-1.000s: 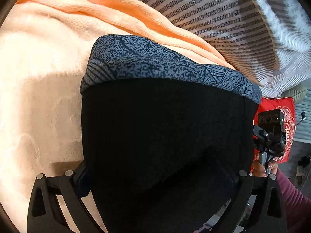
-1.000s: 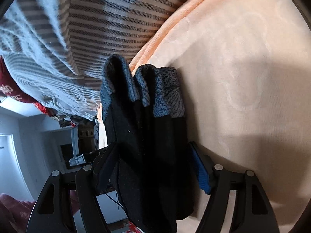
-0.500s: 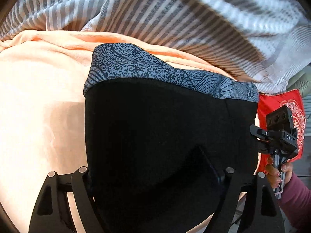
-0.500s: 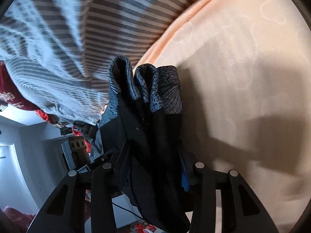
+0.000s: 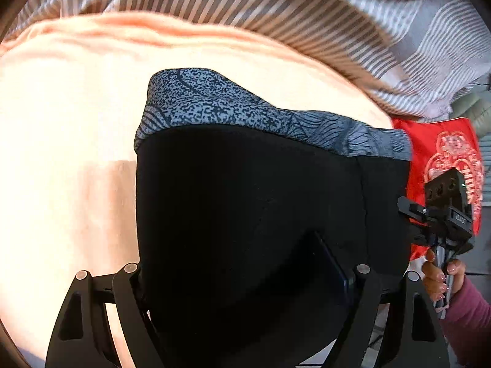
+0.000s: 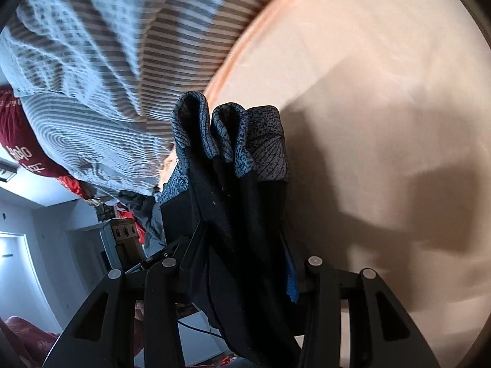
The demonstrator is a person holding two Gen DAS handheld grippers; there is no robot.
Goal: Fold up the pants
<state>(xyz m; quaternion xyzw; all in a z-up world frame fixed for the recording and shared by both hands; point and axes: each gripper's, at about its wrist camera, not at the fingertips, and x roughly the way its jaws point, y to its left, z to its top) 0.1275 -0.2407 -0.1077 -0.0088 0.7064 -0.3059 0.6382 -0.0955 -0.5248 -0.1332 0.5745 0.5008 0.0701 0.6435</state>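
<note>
The black pants (image 5: 245, 202) with a grey patterned waistband (image 5: 245, 113) hang spread between both grippers above a peach blanket. My left gripper (image 5: 245, 279) is shut on the black cloth, which hides its fingertips. My right gripper (image 6: 245, 260) is shut on the bunched pants (image 6: 233, 190); the waistband folds (image 6: 233, 135) stand up ahead of it. The right gripper also shows at the far right of the left wrist view (image 5: 445, 211), at the pants' other edge.
The peach blanket (image 5: 67, 153) covers the bed below; it also shows in the right wrist view (image 6: 383, 107). A grey striped duvet (image 5: 307, 21) lies bunched beyond it. A red cushion (image 5: 445, 150) sits at the right. The left gripper unit (image 6: 125, 239) shows beside the room's floor.
Both grippers have moved with the pants still held. The striped duvet has slid up and back in the left view, and more peach blanket shows beneath.
</note>
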